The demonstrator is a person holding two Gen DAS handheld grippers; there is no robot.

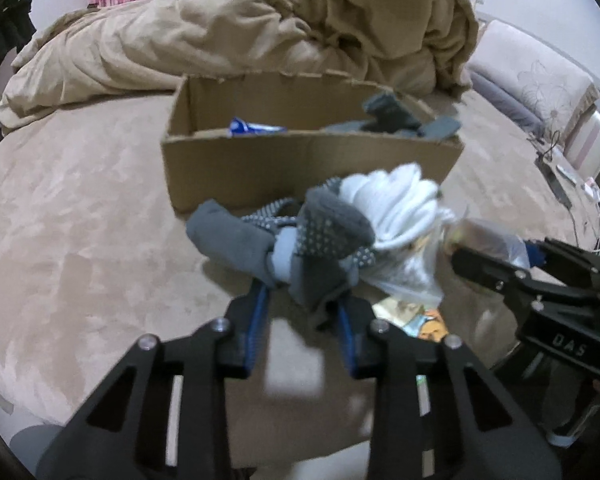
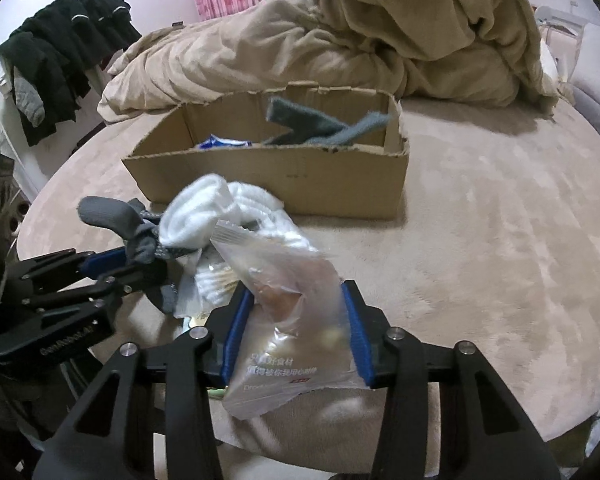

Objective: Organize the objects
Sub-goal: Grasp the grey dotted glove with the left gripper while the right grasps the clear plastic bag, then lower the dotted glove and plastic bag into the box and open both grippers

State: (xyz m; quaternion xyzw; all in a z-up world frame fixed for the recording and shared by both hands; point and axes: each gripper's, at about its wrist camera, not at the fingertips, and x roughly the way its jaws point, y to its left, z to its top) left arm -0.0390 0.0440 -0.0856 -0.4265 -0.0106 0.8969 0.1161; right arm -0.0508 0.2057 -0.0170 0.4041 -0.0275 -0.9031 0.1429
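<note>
My left gripper (image 1: 304,300) is shut on a grey dotted sock (image 1: 320,248), held above the beige bed; it also shows in the right wrist view (image 2: 140,264). White socks (image 1: 396,204) lie bunched against it. My right gripper (image 2: 296,304) is shut on a clear plastic snack bag (image 2: 288,320), seen from the left wrist view (image 1: 484,240). An open cardboard box (image 1: 308,160) stands just beyond the pile, holding dark grey socks (image 2: 320,124) and a blue-white packet (image 2: 224,143).
A rumpled tan duvet (image 2: 380,40) is heaped behind the box. Black clothes (image 2: 60,48) hang at the far left. A colourful packet (image 1: 416,316) lies under the pile. A sofa and cables (image 1: 540,92) are on the right.
</note>
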